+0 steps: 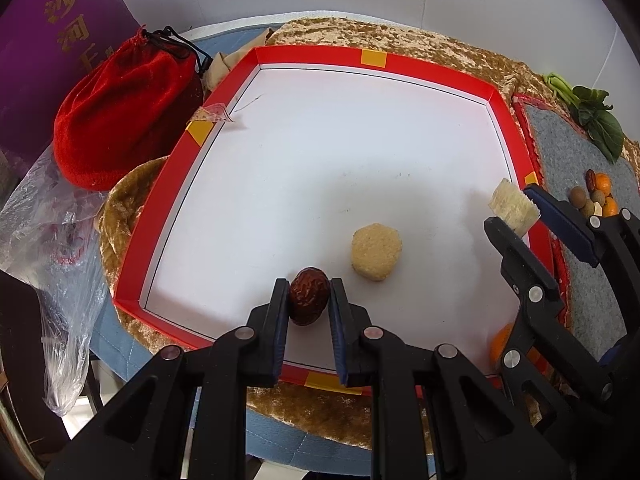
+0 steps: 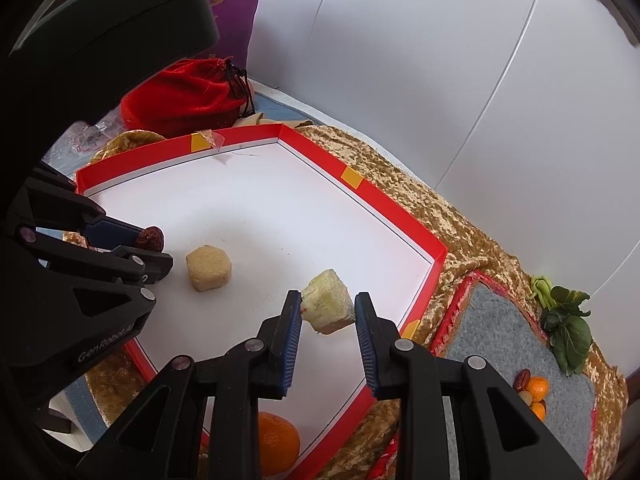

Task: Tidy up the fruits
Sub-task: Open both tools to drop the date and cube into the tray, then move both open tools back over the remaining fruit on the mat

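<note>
Near the tray's (image 1: 168, 216) front edge, the left gripper (image 1: 309, 300) pinches a wrinkled, dark-brown date (image 1: 309, 295), its long axis running along the fingers toward the tray's far edge. Over the tray's right edge, the right gripper (image 2: 328, 312) clamps a pale, fibrous chunk (image 2: 326, 306).

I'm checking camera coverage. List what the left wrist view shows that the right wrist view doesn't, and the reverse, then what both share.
Only the left wrist view: the clear plastic bag and gold lettering on the purple bag.

Only the right wrist view: the whole orange at the tray's near edge; the left view catches just a sliver.

Both: the red-rimmed white tray, the left gripper shut on the red date, the right gripper shut on the pale fibrous chunk, the beige round cake, the red velvet pouch, the leafy green and the small fruit pile on the grey mat.
</note>
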Available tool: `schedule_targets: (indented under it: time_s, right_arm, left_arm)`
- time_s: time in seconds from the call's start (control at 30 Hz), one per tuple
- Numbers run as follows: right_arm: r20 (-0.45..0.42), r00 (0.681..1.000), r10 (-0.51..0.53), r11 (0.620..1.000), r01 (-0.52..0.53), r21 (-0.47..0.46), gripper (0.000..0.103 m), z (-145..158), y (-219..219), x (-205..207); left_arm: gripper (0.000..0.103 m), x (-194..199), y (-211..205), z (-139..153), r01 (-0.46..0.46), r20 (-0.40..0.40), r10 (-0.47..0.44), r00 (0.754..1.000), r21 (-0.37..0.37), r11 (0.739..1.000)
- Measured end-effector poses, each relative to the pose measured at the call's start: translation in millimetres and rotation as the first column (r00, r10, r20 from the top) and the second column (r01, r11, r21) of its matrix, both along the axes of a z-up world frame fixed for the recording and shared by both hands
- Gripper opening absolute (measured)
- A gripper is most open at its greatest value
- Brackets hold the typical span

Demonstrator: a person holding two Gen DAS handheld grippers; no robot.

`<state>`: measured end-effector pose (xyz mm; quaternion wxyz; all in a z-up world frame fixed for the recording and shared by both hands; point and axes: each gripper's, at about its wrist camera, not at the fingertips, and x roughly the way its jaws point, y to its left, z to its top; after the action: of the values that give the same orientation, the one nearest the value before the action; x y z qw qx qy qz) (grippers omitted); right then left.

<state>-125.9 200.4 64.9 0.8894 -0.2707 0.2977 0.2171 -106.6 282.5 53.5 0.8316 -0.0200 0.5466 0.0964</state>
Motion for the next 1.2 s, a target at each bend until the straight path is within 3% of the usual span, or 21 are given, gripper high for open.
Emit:
schedule_targets:
  time_s: [0.2, 0.37, 0.43, 0.57, 0.67, 0.8, 1.0, 1.13, 1.2]
  right_arm:
    - [-0.001, 1.000, 0.002, 1.000, -0.002, -0.007, 0.027, 0, 1, 0]
    - [0.007, 1.000, 0.004, 1.000, -0.004, -0.015, 0.028, 0, 1, -2]
    - [0.005, 1.000, 0.002, 1.000, -0.002, -0.015, 0.029, 3, -1, -2]
    - [0.000, 1.000, -0.023, 1.000, 0.023, 0.016, 0.032, 16, -17, 2]
    - [-0.051, 0.996, -0.068, 0.994, 0.072, 0.083, 0.043, 31, -46, 15]
    - [-0.167, 0.974, -0.156, 0.972, 0.181, 0.149, 0.043, 40, -100, 47]
    - [-0.406, 0.875, -0.263, 0.909, 0.366, 0.201, 0.044, 32, -203, 96]
    - [-0.617, 0.762, -0.195, 0.836, 0.458, 0.302, 0.044, 18, -254, 115]
    - [-0.672, 0.722, -0.165, 0.815, 0.484, 0.319, 0.046, 10, -266, 118]
  left_arm:
    - [0.020, 2, 3, 1, -0.024, -0.006, 0.024, 1.000, 0.013, 1.000]
    - [0.036, 1, 2, 6, -0.047, 0.014, 0.046, 0.999, 0.049, 0.998]
    - [0.049, 1, 3, 13, -0.073, 0.047, 0.071, 0.996, 0.053, 0.996]
    - [0.054, 2, 1, 25, -0.097, 0.106, 0.091, 0.990, 0.050, 0.994]
    - [0.054, 8, -12, 31, -0.083, 0.137, 0.073, 0.988, 0.067, 0.994]
    - [0.054, 21, -44, 38, -0.007, 0.174, -0.004, 0.985, 0.058, 0.998]
    - [0.057, 46, -114, 42, 0.193, 0.182, -0.206, 0.961, 0.087, 0.977]
    - [0.057, 64, -165, 28, 0.343, 0.147, -0.360, 0.921, 0.130, 0.930]
    - [0.057, 70, -182, 24, 0.404, 0.142, -0.421, 0.896, 0.134, 0.905]
